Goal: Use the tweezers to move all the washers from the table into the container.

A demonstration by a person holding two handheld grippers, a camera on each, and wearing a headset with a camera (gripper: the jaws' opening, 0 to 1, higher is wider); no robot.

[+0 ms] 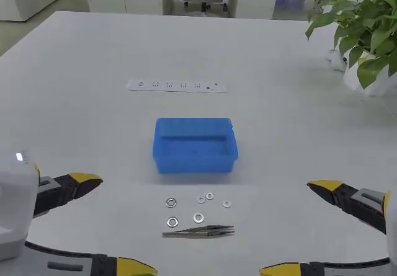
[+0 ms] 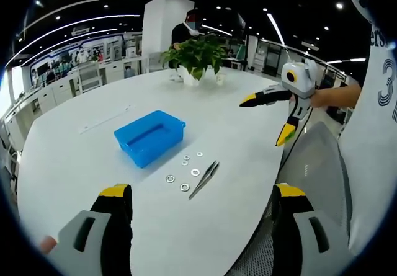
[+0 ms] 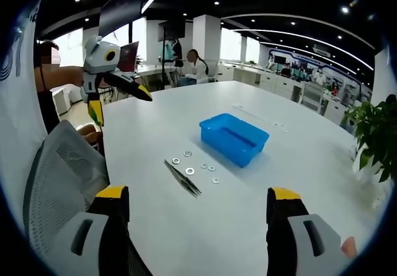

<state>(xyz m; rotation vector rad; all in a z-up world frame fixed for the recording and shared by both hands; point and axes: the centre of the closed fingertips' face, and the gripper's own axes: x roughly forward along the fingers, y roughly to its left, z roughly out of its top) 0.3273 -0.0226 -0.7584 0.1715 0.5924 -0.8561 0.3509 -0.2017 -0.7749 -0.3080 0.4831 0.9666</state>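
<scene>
Yellow-tipped left tool (image 1: 121, 223) low at the near left of the grey bench (image 1: 298, 133), jaws wide apart, gripping nothing. Further right, near the front edge, six small washers (image 1: 198, 217) loose on the bench in a scattered cluster, none in the container yet. Just beside them on the near side, tweezers (image 1: 198, 231) lying flat, untouched, very close to the nearest washer; contact too small to tell. Behind the washers, blue container (image 1: 195, 144), open-topped, seemingly bare inside. Beyond that, white power strip (image 1: 177, 85). Right tool (image 1: 289, 226) low at the near right, jaws likewise wide apart, gripping nothing. Potted plant (image 1: 366, 28) off at the far right corner.

Likely trouble from here:
- Thin tweezers flat on a smooth bench, hard to get a jaw under, apt to skid or spin and sweep washers toward the front edge.
- Squeezing at the wrong spot along the tweezers, tips shut early or splayed.
- Flat little washers prone to flipping out of the tips and rolling away short of the container.
</scene>
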